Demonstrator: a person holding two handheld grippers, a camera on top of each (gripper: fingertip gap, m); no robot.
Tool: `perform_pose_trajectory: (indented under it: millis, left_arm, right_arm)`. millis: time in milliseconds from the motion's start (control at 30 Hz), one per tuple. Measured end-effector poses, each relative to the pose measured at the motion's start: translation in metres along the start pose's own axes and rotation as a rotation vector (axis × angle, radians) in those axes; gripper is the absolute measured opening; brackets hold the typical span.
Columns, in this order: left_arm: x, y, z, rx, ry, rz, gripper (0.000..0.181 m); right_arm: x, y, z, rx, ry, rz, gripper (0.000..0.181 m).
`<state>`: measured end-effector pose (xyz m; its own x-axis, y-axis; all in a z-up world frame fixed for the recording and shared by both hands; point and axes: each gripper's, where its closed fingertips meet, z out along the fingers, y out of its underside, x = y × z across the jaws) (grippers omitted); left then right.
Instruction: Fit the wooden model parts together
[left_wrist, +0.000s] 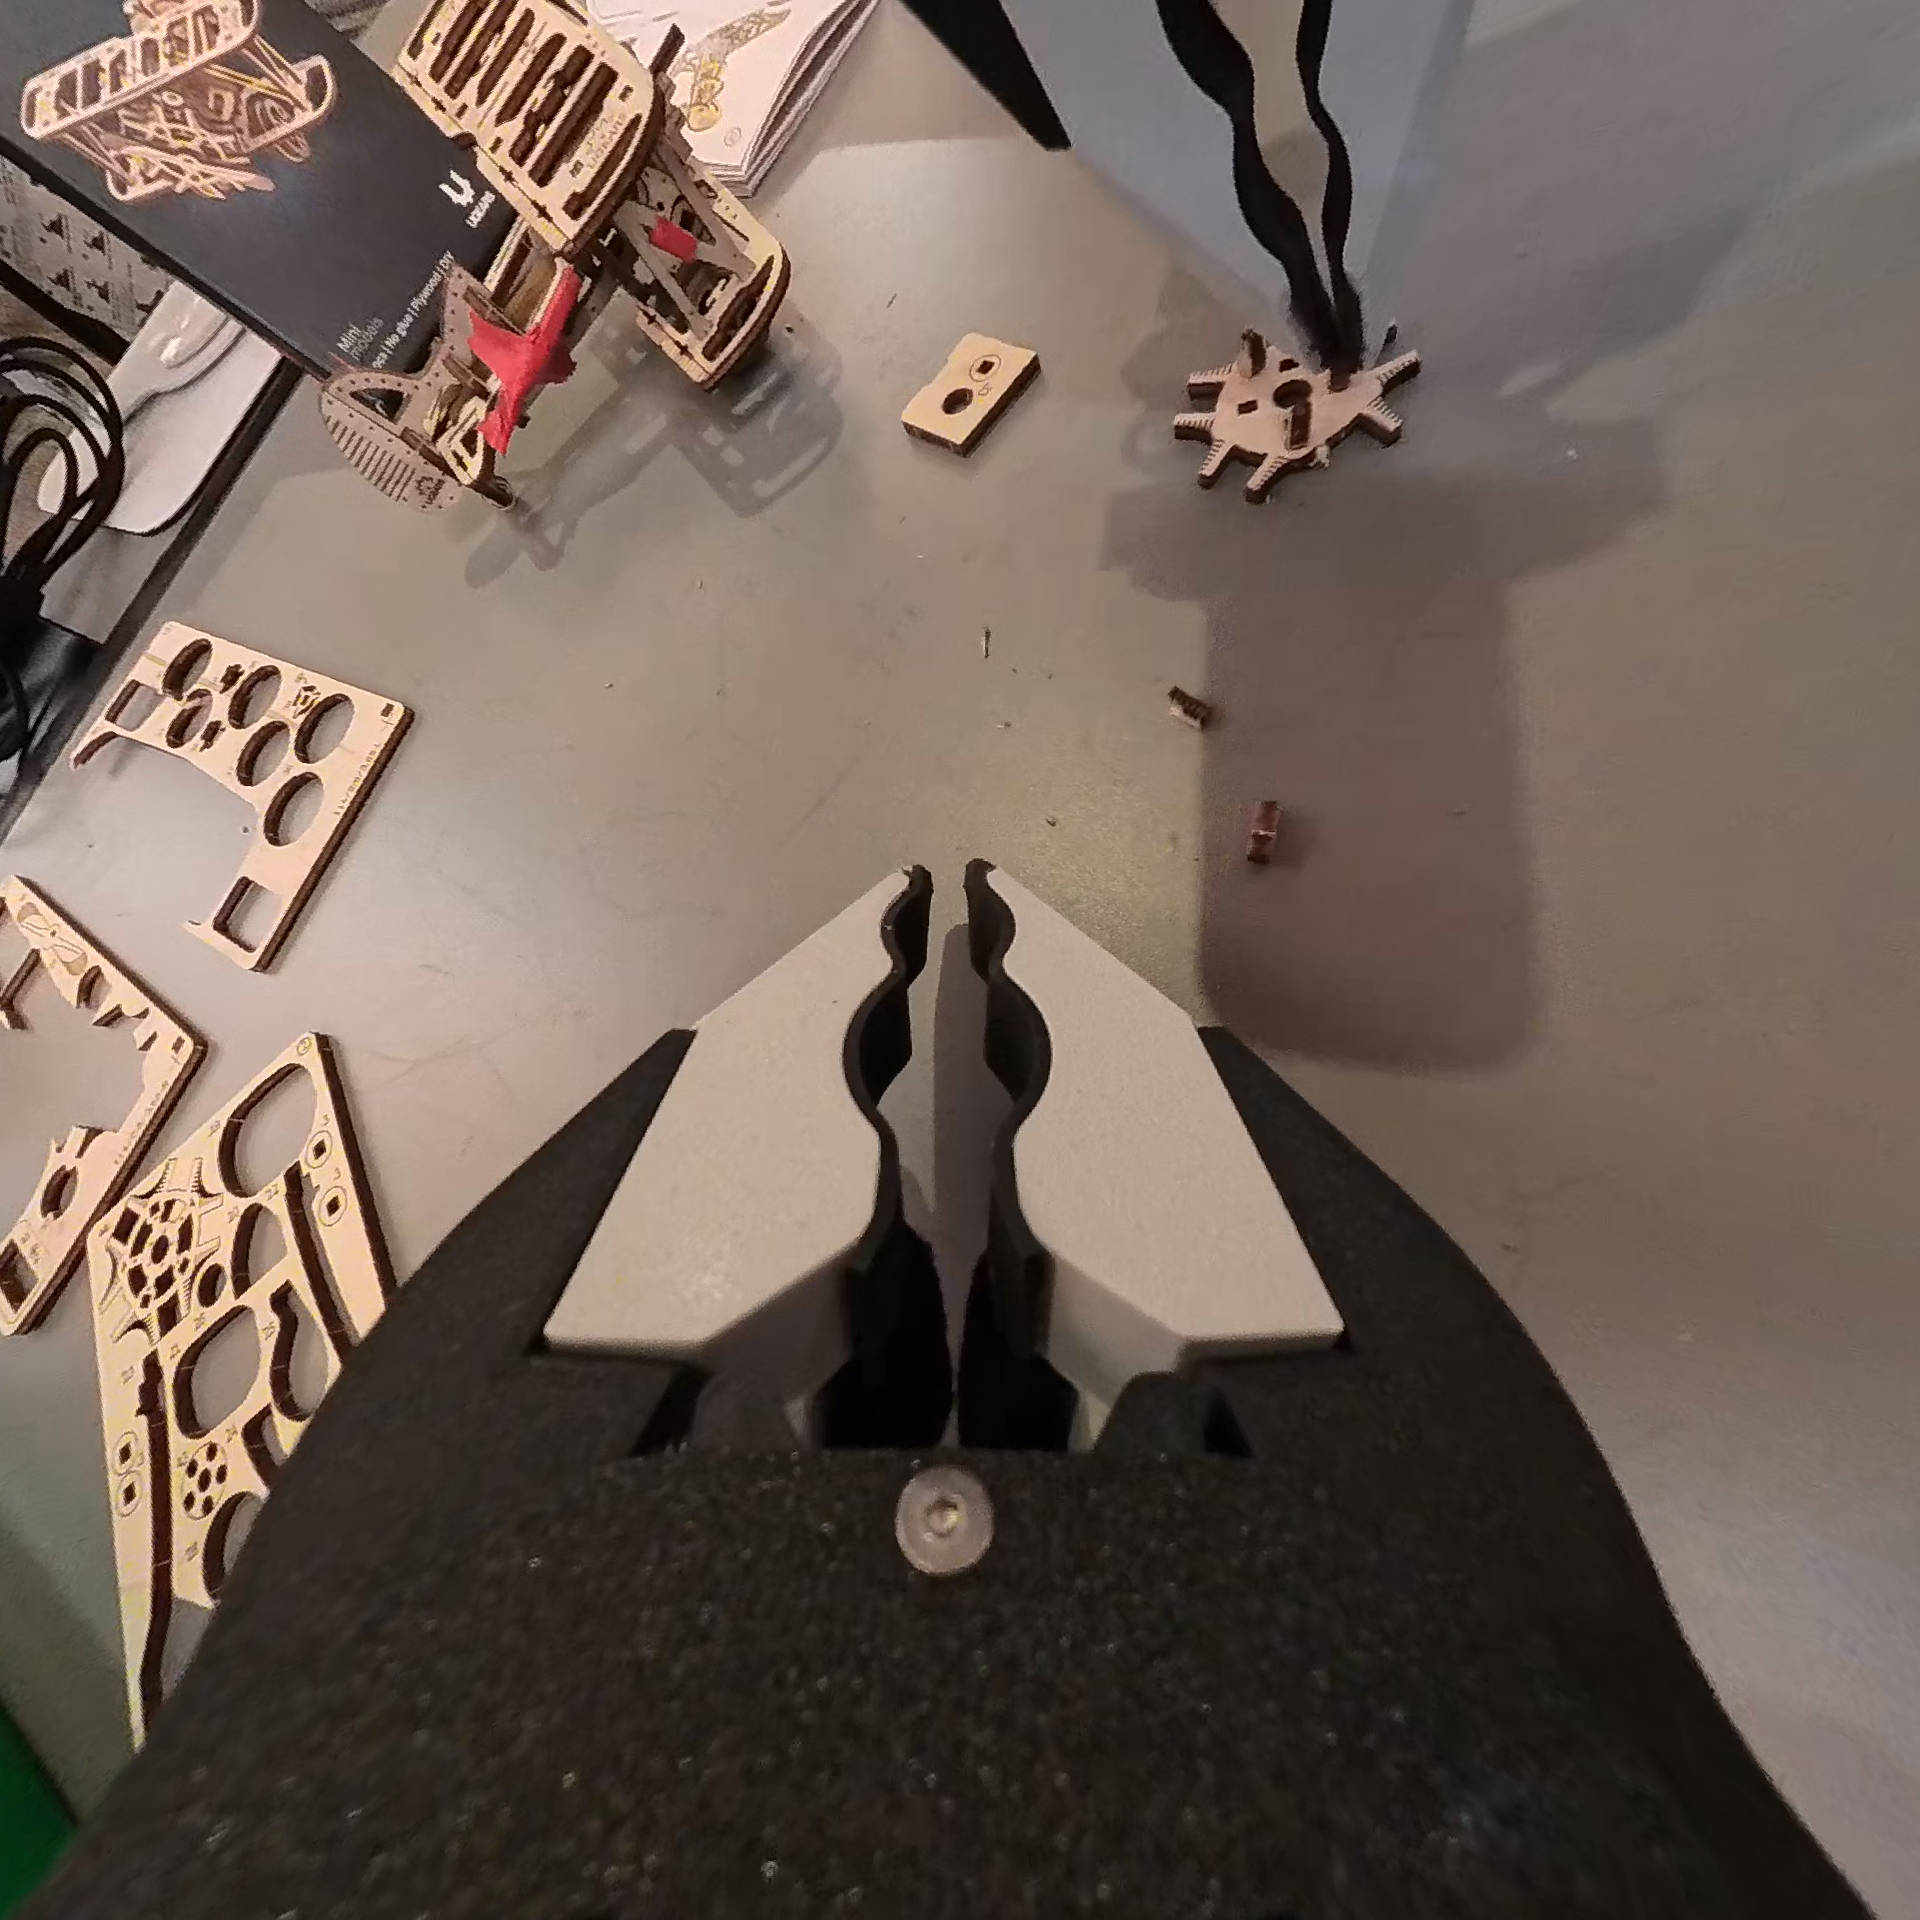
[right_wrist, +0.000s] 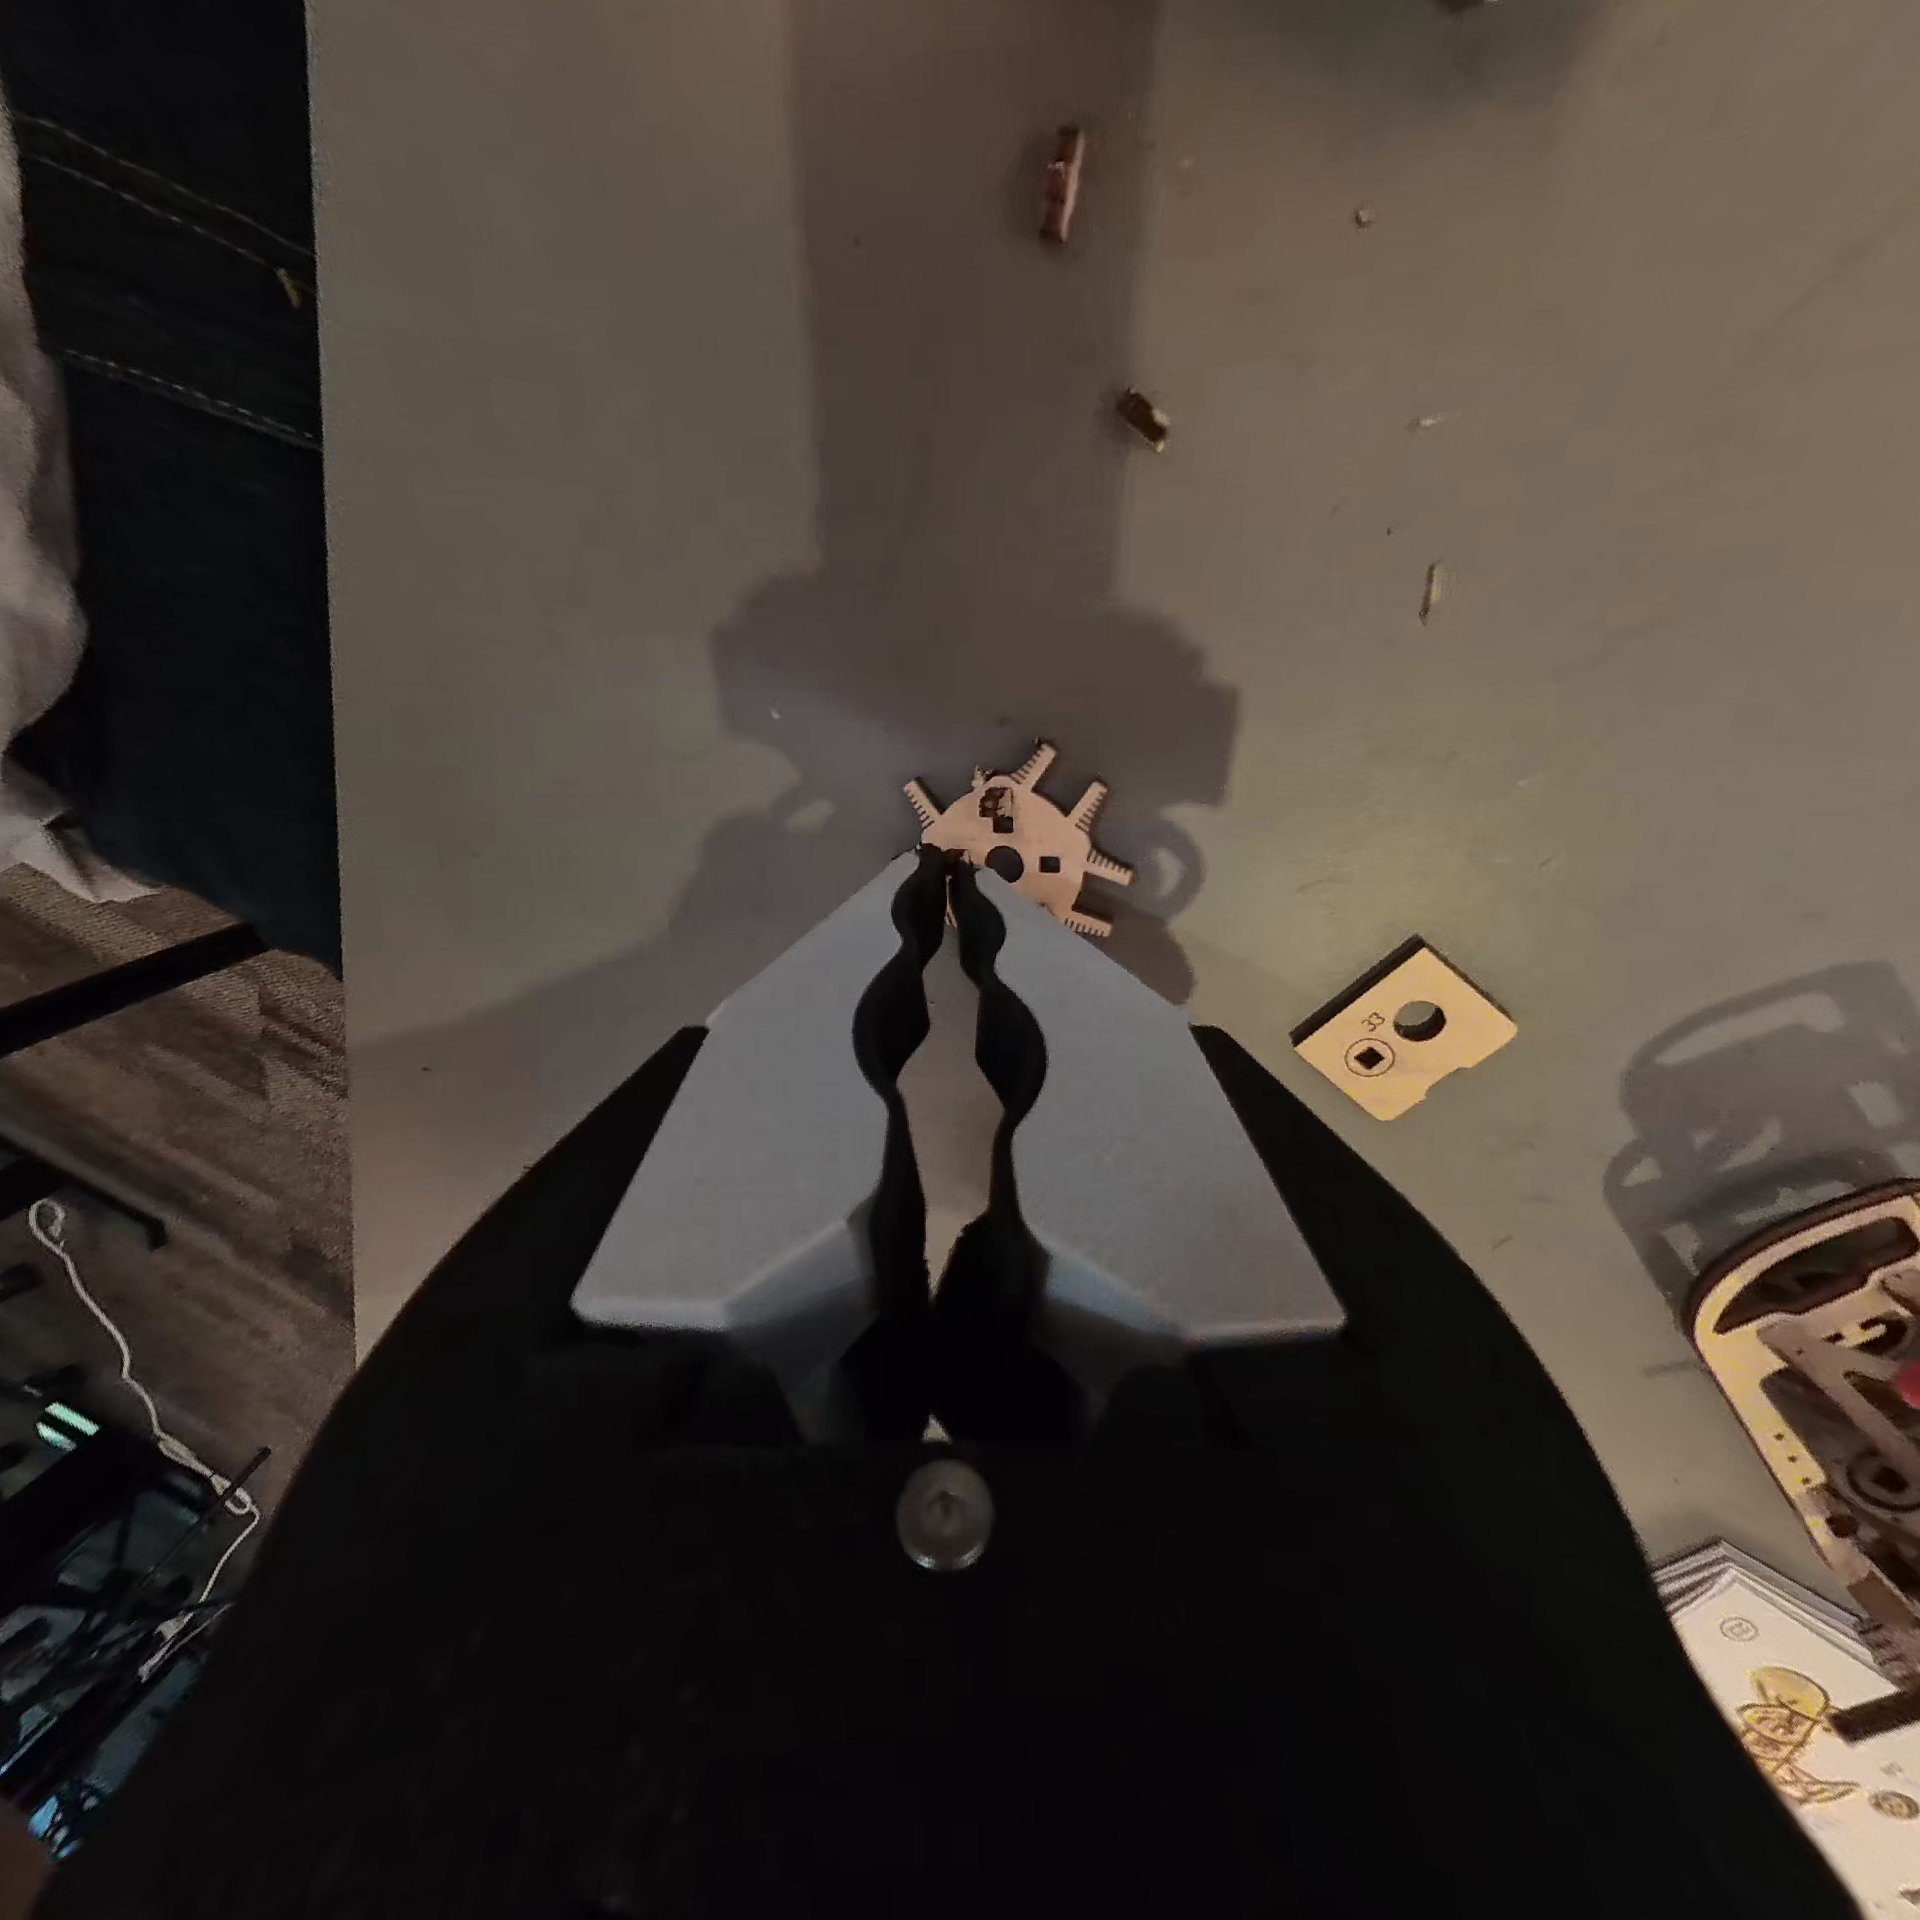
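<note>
In the left wrist view, the left gripper (left_wrist: 948, 883) is being held above the grey tabletop (left_wrist: 727, 675) with its fingers almost together, only a thin slit between the tips and nothing in it. Ahead of it, the flat star-shaped wooden gear piece with toothed spokes (left_wrist: 1273, 421) is lying on the table and is being touched at its far edge by the right gripper (left_wrist: 1330, 322), which is coming down from above. The small rectangular plywood plate with a round and a square hole (left_wrist: 971, 393) is sitting just left of the gear, the half-built wooden biplane model with red tape bits (left_wrist: 582, 281) is further left, and punched-out plywood sheets (left_wrist: 244, 790) are being left along the left side. Two tiny dark wooden pegs (left_wrist: 1262, 831) are lying between the left gripper and the gear. In the right wrist view, the tips look to be nipped onto the near-left rim of the gear piece (right_wrist: 1023, 842), which seems to be barely lifted or still flat; hard to tell. The plate (right_wrist: 1403, 1029) is lying just to the right. For this step, the grip is probably best kept on the rim so the centre hole stays free, and the spokes shouldn't be squeezed since they look thin. The left gripper could be used for pinning the plate while parts are being pushed together.
</note>
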<state>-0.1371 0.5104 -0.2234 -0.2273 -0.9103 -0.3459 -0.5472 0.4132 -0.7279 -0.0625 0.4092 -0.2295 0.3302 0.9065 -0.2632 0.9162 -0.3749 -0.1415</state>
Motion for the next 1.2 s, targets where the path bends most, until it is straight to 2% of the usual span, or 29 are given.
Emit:
perform_pose_trajectory:
  millis: [533,733,867,1033,1100,1200]
  left_arm:
    - [0.000,0.001,0.001,-0.005,0.000,0.004,0.005]
    - [0.000,0.000,0.001,-0.006,0.000,0.003,0.005]
    - [0.000,0.001,0.001,-0.011,-0.003,0.011,0.005]
    - [0.001,0.001,0.002,-0.013,-0.003,0.021,0.006]
    - [0.001,0.001,0.002,-0.011,-0.010,0.029,0.006]
    - [0.002,-0.001,0.001,-0.002,-0.018,0.050,0.006]
  right_arm:
    - [0.000,0.001,0.002,0.002,-0.010,-0.010,0.001]
    - [0.002,-0.003,-0.001,0.013,0.051,0.029,0.003]
    - [-0.001,-0.005,-0.012,0.054,0.142,0.015,0.017]
    - [-0.006,0.013,-0.022,0.198,0.265,0.190,0.043]
    - [-0.016,0.014,-0.018,0.317,0.295,0.283,0.051]
    - [-0.037,0.006,-0.016,0.527,0.360,0.404,0.051]
